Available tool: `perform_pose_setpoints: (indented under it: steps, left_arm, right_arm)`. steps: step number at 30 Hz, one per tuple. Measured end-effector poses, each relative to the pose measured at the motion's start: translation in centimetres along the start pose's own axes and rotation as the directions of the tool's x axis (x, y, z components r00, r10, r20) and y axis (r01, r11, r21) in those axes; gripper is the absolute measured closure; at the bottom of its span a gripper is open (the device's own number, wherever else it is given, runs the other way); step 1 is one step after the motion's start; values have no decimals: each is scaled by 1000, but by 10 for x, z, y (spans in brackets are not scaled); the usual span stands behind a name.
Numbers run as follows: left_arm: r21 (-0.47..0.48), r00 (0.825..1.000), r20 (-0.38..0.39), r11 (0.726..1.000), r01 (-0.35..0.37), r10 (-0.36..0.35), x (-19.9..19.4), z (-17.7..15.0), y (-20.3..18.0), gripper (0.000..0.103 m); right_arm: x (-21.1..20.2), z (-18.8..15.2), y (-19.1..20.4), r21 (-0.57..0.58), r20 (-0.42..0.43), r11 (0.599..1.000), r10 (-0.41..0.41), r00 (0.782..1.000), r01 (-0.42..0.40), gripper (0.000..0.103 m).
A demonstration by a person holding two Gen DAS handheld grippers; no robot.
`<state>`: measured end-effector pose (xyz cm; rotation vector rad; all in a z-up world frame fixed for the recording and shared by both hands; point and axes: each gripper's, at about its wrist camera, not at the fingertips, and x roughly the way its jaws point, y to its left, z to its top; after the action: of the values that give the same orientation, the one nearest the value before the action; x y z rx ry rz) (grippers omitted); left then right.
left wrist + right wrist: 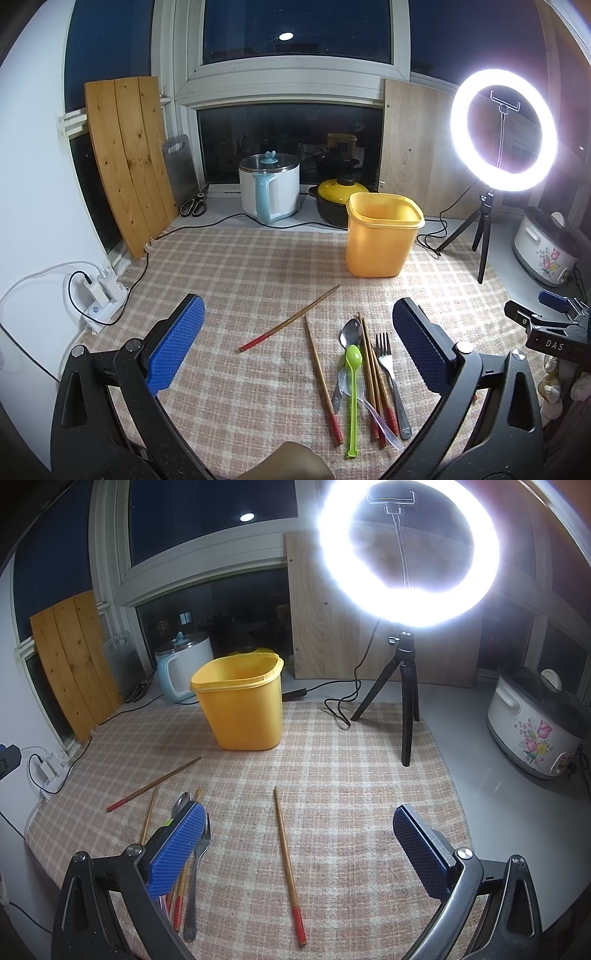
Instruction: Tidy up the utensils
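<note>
Both grippers hang above a checked mat (pixel 258 266), each with its blue-padded jaws spread wide and holding nothing. The landmark is an upright, lidless yellow container (pixel 382 236) at the far side of the mat. Nearer the camera than the container, the left gripper (pixel 297 343) frames a cluster of utensils: a metal spoon (pixel 351 332), a green plastic spoon (pixel 353 391) lying across it, a metal fork (pixel 389 373) and several red-tipped chopsticks (pixel 375 384) — all close together, some overlapping. One stray chopstick (pixel 290 319) lies slanted on the mat between the cluster and the container, apart from both. In the right wrist view, the right gripper (pixel 299 843) straddles a single chopstick (pixel 288 864) that lies alone — well apart from the container, to the right of the cluster. A lit ring light (pixel 408 550) on a tripod stands right of the container.
</note>
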<state>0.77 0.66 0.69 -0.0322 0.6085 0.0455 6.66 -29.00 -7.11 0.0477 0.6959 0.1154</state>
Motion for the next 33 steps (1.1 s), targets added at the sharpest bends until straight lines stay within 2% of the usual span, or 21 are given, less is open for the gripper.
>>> perform_pose_setpoints:
  steps: [23,33]
  left_arm:
    - [4,1000,-23,1000,8,-8,7,0,-2,0]
    - [41,999,-38,999,1,0,20,-4,7,0]
  right_arm:
    - [10,-2,1,-11,-53,1000,-9,999,9,0]
    - [17,-10,-2,-20,-75,999,-39,996,37,0]
